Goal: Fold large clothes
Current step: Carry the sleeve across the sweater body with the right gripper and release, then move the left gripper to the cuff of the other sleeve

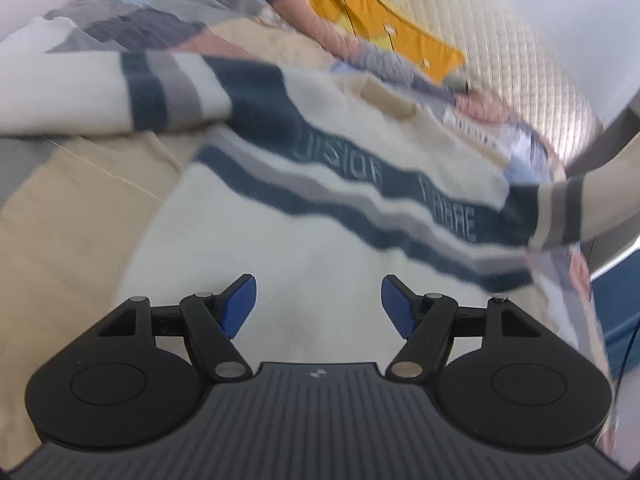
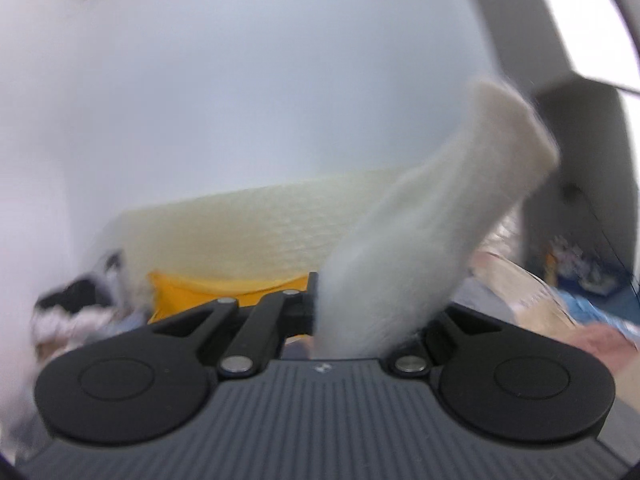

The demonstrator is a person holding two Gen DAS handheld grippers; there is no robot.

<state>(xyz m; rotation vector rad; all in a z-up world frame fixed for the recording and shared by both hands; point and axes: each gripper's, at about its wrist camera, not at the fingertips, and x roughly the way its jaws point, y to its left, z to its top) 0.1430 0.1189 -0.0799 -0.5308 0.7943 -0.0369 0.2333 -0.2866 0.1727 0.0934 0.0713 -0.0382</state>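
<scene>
The left gripper (image 1: 318, 306) hovers open above the cream knitted sweater with navy and grey stripes (image 1: 304, 200). The right gripper (image 2: 352, 320) pinches its cream sleeve (image 2: 432, 216). That fuzzy sleeve could slip free and undo the fold.

left gripper (image 1: 318, 306) | jaws apart | above striped sweater (image 1: 304, 184)

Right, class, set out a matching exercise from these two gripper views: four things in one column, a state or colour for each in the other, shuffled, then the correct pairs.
Things:
1. left gripper
2. right gripper
3. striped sweater
4. yellow garment

States:
A. spread over the bed, cream with dark blue and grey bands
B. shut on a cream sleeve that sticks upward
C. lying at the far edge, against the quilted headboard
D. open, blue pads apart above cream fabric

Pairs: 1-D, 2-B, 3-A, 4-C
</scene>
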